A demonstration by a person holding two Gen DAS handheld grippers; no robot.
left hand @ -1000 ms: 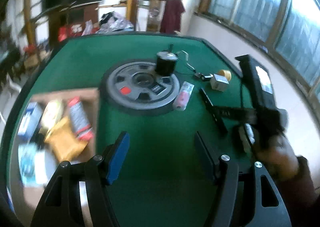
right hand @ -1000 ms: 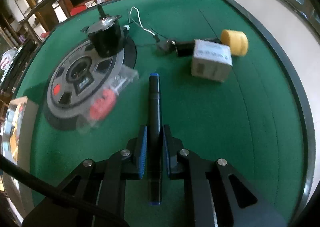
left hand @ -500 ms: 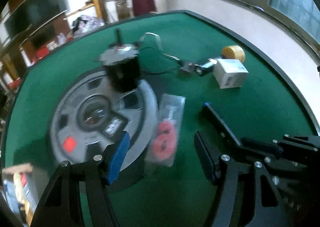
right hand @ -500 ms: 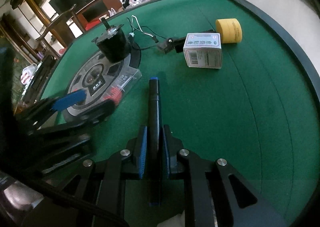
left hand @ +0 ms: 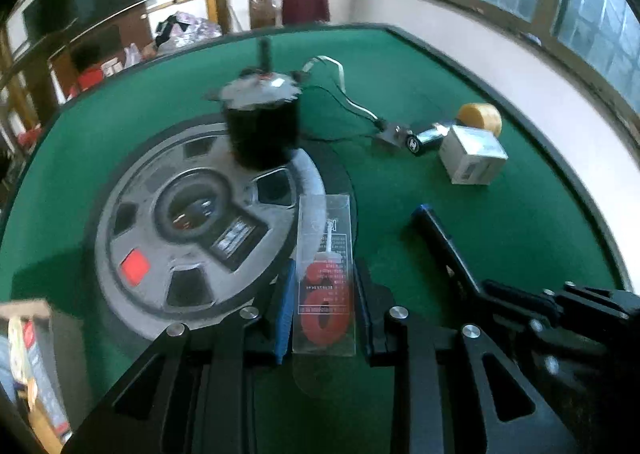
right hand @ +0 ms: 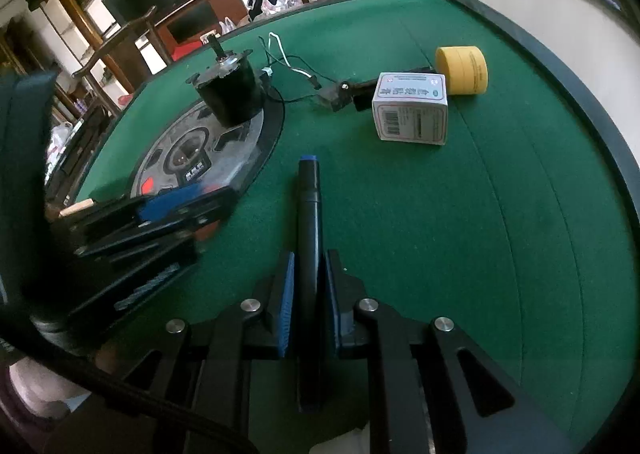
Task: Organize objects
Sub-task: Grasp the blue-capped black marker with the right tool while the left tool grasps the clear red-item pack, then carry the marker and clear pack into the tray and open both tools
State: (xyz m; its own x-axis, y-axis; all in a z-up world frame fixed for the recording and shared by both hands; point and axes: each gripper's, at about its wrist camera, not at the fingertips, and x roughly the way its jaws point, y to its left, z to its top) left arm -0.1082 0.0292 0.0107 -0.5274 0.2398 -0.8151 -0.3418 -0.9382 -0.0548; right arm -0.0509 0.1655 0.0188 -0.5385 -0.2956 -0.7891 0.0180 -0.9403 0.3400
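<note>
Green felt covers the round table point(left hand: 500, 254), which has a dark raised rim; windows run along the wall past its far right edge, and shelves and a dark screen stand beyond its far left edge. Near the table's middle lies a grey disc-shaped panel point(left hand: 168, 238), and a black motor point(left hand: 260, 130) with thin wires stands upright on the panel's far part. Toward the far right edge sit a yellow roll of tape point(right hand: 462, 70) and, just in front of it, a small white box point(right hand: 412, 110). The left claw point(left hand: 322, 294) has just been closing, and its blue pads now press both sides of a clear packet point(left hand: 326, 274) with red rings inside; the packet's far end lies against the panel's right rim. The right claw point(right hand: 308, 294) is clamped tight on a black marker point(right hand: 308, 194) with a blue tip, pointing out over the felt toward the white box.
</note>
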